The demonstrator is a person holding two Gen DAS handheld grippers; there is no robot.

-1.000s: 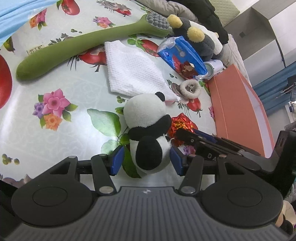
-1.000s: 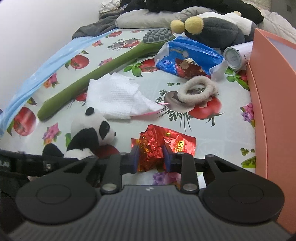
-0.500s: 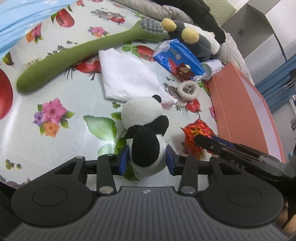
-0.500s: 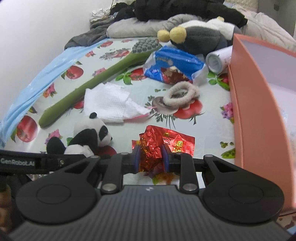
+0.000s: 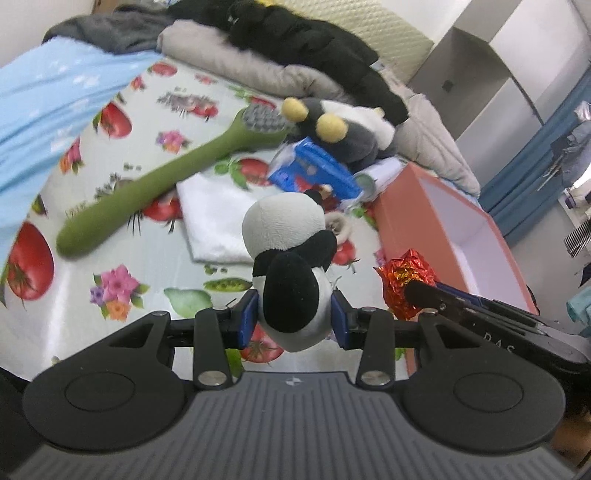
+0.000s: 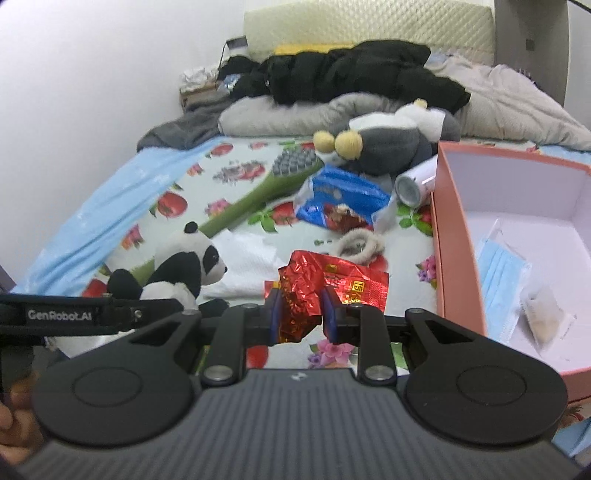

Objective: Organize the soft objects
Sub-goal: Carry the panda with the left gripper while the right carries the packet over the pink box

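Holding panda [image 5: 291, 280] | left hand-held gripper [image 5: 293, 319] pinched its soft body | right hand-held gripper [image 6: 301, 314] pinched light, crinkly foil [image 6: 325, 284]

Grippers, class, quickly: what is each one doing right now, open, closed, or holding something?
Left gripper: closed on the panda plush.
Right gripper: closed on the red foil packet.

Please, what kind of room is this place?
Most likely a bedroom: the work surface looks like a bed with a padded headboard, a grey pillow and a black jacket at its head, under a flowered cloth.
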